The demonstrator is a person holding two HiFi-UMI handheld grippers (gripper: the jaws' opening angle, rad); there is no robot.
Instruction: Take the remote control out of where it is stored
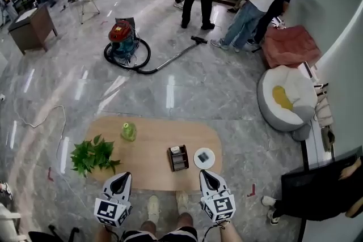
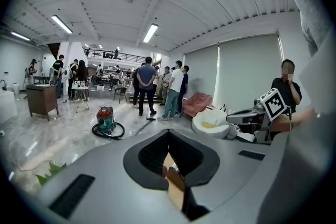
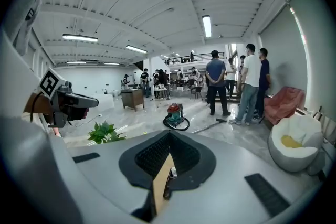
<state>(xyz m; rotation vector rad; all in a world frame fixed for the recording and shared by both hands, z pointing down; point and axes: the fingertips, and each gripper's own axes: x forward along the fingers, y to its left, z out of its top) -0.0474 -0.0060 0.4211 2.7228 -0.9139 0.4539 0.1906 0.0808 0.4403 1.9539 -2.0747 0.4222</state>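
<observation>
A small dark holder point(image 1: 178, 158) stands on the oval wooden table point(image 1: 153, 173), right of centre, with dark slim items and a pale one in it; I cannot single out the remote control. My left gripper point(image 1: 122, 178) hovers at the table's near edge, left of the holder, jaws together and empty. My right gripper point(image 1: 206, 175) is at the near edge just right of and nearer than the holder, shut and empty. In the right gripper view the right gripper point(image 3: 169, 135) shows a strip of table and the holder point(image 3: 168, 185) below its closed tips.
A white round dish point(image 1: 204, 157) lies right of the holder. A potted plant point(image 1: 93, 156) and a green object point(image 1: 129, 131) occupy the table's left. Beyond are a vacuum cleaner point(image 1: 121, 40) with its hose, a white beanbag point(image 1: 286, 100) and several standing people.
</observation>
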